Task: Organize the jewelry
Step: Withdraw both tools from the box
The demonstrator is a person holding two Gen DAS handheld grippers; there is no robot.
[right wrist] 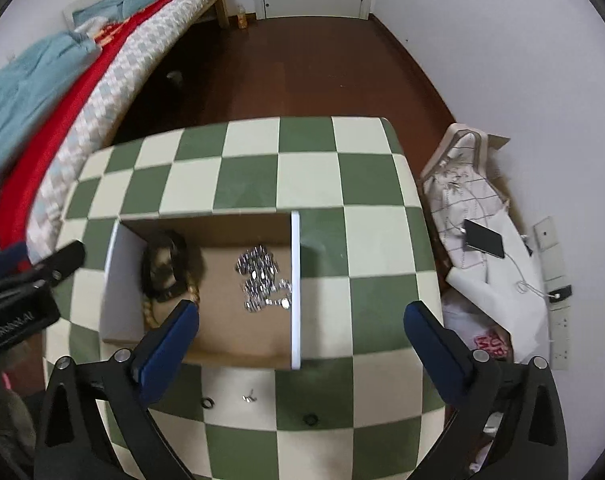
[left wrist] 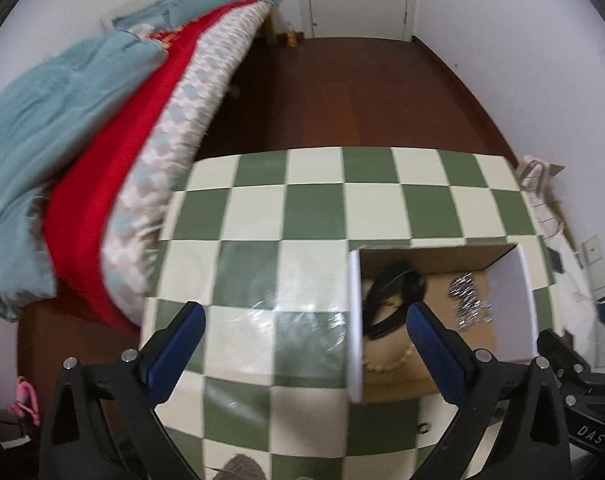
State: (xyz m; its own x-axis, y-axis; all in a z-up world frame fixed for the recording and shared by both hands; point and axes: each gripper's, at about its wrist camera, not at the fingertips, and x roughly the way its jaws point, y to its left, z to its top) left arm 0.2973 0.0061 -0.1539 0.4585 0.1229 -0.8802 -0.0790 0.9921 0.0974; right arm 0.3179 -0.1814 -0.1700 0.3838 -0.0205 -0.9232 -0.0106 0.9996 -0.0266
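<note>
Right wrist view is showing the right tool hanging fully open and holding nothing above the cardboard box on the checkered table. Inside the box, a silver chain is lying near the right wall, with a black band and a gold braided piece at the left. Two black rings and a small silver earring are lying loose on the table just in front of the box. The left tool is also standing wide open and empty. Judging by this, collecting is partway done; the next move is calling for a precise pinch on one tiny loose piece.

1 box, 2 black rings, 1 phone
</note>
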